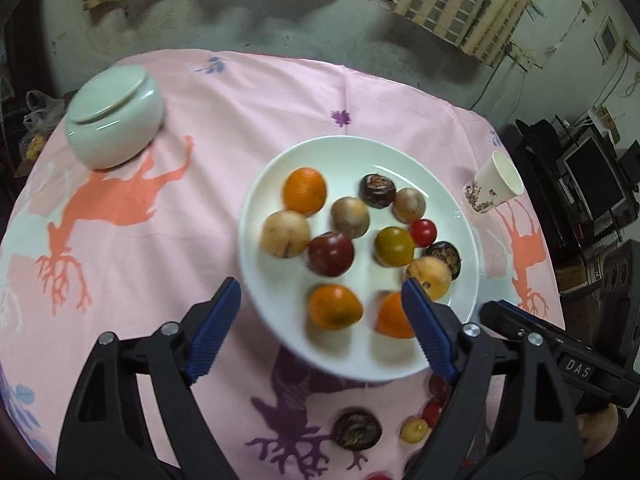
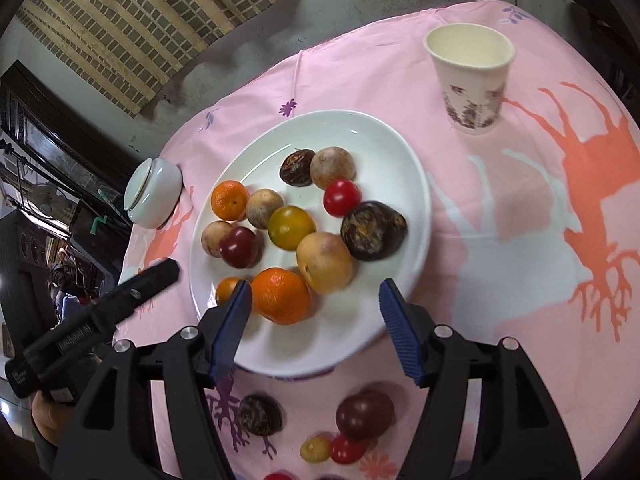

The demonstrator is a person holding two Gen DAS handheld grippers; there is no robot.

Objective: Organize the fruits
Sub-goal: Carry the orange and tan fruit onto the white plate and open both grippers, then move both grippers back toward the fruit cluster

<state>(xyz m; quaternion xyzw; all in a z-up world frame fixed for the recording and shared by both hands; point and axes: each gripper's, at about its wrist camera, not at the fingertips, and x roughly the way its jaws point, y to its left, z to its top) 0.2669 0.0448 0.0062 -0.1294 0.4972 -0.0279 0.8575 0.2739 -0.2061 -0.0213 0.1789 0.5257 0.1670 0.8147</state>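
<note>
A white plate (image 1: 348, 152) (image 2: 384, 152) holds several fruits: oranges (image 1: 305, 190) (image 2: 280, 295), tan round fruits (image 1: 286, 233) (image 2: 326, 262), dark wrinkled ones (image 2: 374, 230), a plum (image 1: 331, 254) and a red cherry tomato (image 2: 341, 197). My left gripper (image 1: 322, 302) is open and empty over the plate's near edge. My right gripper (image 2: 314, 304) is open and empty, its fingers either side of the near orange. Loose on the cloth below the plate lie a dark wrinkled fruit (image 1: 357, 430) (image 2: 259, 415), a dark tomato (image 2: 365, 414), a yellow one (image 1: 414, 429) (image 2: 315, 449) and a red one (image 2: 345, 449).
A pale lidded bowl (image 1: 114, 120) (image 2: 154, 192) stands at the table's far left. A paper cup (image 1: 494, 184) (image 2: 470, 80) stands to the plate's right. A pink printed cloth (image 1: 160, 248) covers the round table. Dark furniture (image 1: 580, 176) stands beyond the right edge.
</note>
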